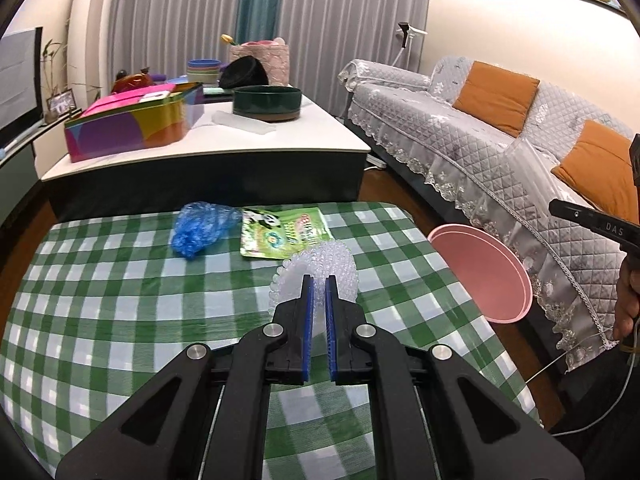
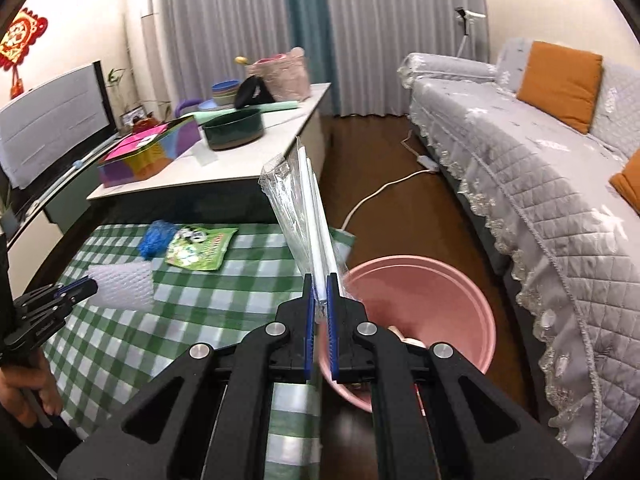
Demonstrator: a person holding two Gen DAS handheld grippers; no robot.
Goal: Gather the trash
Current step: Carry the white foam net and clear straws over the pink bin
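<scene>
Two pieces of trash are already in your grippers, and two more wait on the green-checked tablecloth (image 1: 100,300). By size, the pink bucket (image 2: 460,304) comes first: in the right wrist view it stands on the floor at about 4 o'clock from the table's corner, just beyond your right gripper (image 2: 319,280). That gripper is pinched tight on a clear plastic sleeve of white sticks (image 2: 304,204), which stands up towards 11 o'clock above the bucket's near rim.

Your left gripper (image 1: 319,280) is clamped just as tight on a sheet of bubble wrap (image 1: 316,264), held over the cloth. At 11 o'clock from it lie the green panda-print packet (image 1: 280,234) and, touching its left edge, a crumpled blue plastic bag (image 1: 200,232).

You seem to be mid-carry, with the drop-off next: bring the sleeve over the bucket's mouth before letting go, then swing the bubble wrap across to follow.

Only the right view looks into the bucket, where something pale lies near the bottom. Only the left view shows your right hand (image 1: 626,304), at 3 o'clock.
</scene>
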